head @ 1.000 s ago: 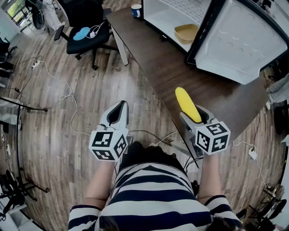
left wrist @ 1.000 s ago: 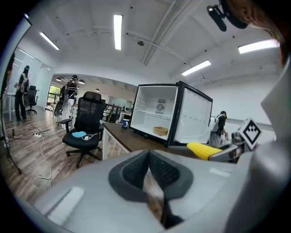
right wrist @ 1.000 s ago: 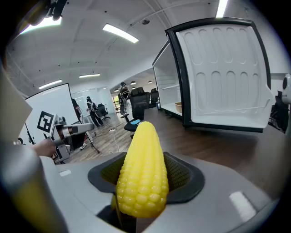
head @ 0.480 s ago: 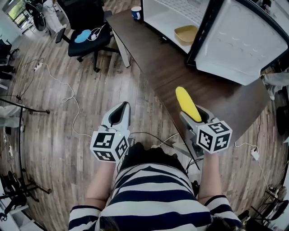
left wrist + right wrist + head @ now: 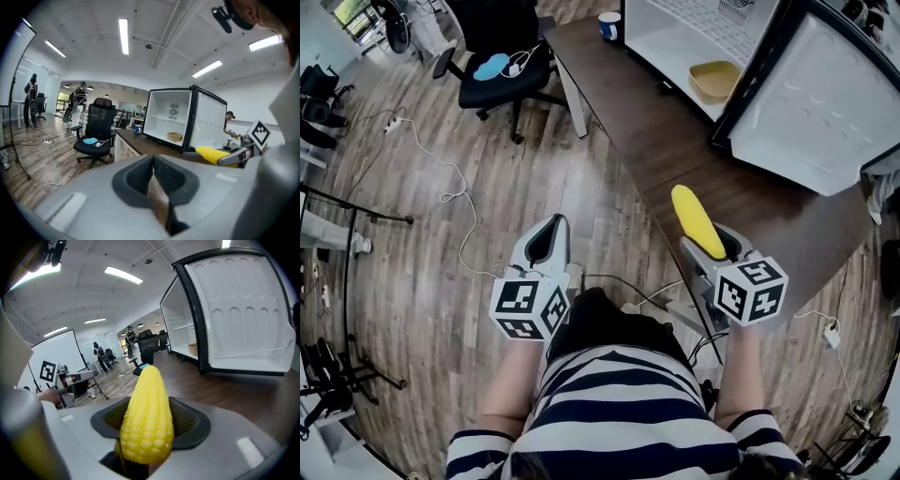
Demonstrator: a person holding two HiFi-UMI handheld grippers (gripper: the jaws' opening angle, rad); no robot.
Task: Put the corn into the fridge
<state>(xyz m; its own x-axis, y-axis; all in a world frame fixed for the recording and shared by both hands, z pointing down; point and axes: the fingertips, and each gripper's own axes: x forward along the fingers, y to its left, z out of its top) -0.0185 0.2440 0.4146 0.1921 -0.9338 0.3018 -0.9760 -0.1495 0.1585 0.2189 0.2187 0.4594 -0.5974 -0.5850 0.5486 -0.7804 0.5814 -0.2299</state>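
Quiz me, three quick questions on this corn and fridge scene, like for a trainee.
1. True or false: the left gripper is shut on the corn.
2. The fridge door is: A open, B shut, C missing.
3. What sits inside the fridge?
Key: 1 false, the right gripper holds it; 2 A; 3 a yellow dish.

Head view steeply down — gripper views forward (both show fridge [image 5: 171, 105]).
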